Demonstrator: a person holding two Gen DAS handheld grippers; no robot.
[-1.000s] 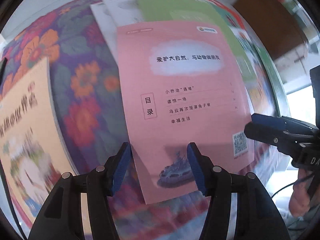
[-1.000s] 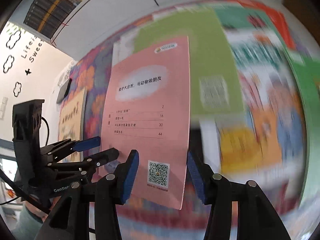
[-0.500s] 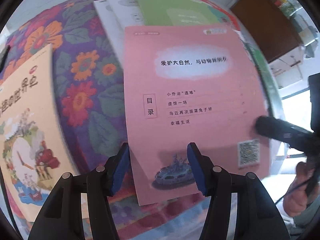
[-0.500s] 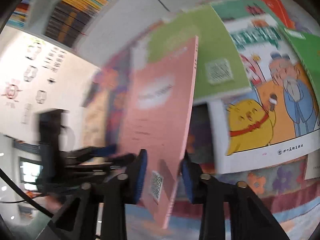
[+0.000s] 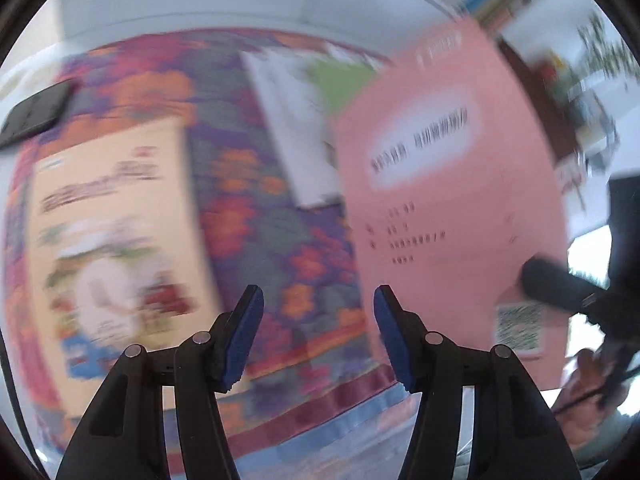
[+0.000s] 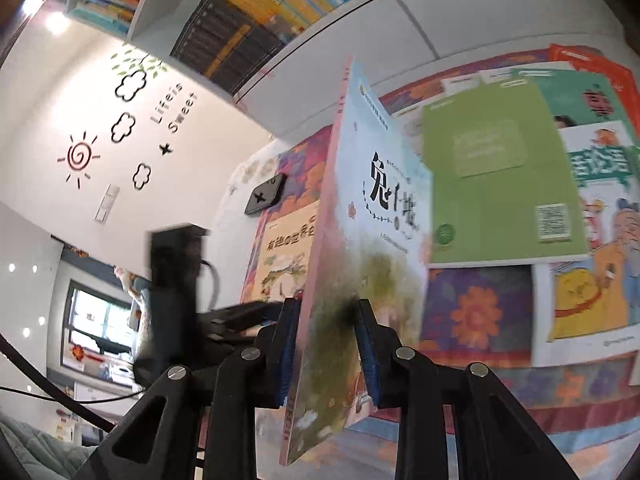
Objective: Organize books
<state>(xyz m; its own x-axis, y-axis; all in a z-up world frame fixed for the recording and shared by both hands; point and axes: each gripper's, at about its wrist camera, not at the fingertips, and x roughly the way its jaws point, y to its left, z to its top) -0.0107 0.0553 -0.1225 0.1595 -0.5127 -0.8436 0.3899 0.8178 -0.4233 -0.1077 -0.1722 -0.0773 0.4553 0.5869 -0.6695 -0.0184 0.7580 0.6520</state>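
A thin pink-backed book (image 5: 440,200) hangs tilted above the floral cloth (image 5: 276,216). My right gripper (image 6: 326,320) is shut on its lower edge, and its pale blue front cover (image 6: 376,200) stands nearly upright. The left wrist view shows the right gripper (image 5: 560,284) as a dark blur at the book's lower right corner. My left gripper (image 5: 318,332) is open over the cloth with nothing between its fingers, just left of the pink book. A beige picture book (image 5: 116,232) lies flat to its left.
Several books lie overlapped on the cloth at the right: a green one (image 6: 500,176), one with a yellow chick (image 6: 592,280), a red one (image 6: 592,68). A black phone (image 6: 266,200) lies at the far edge. A filled bookshelf (image 6: 260,8) stands behind.
My right gripper closed on the pink book's edge and lifted it, tipping it upright. My left gripper moved up and left, so the book is no longer between its fingers.
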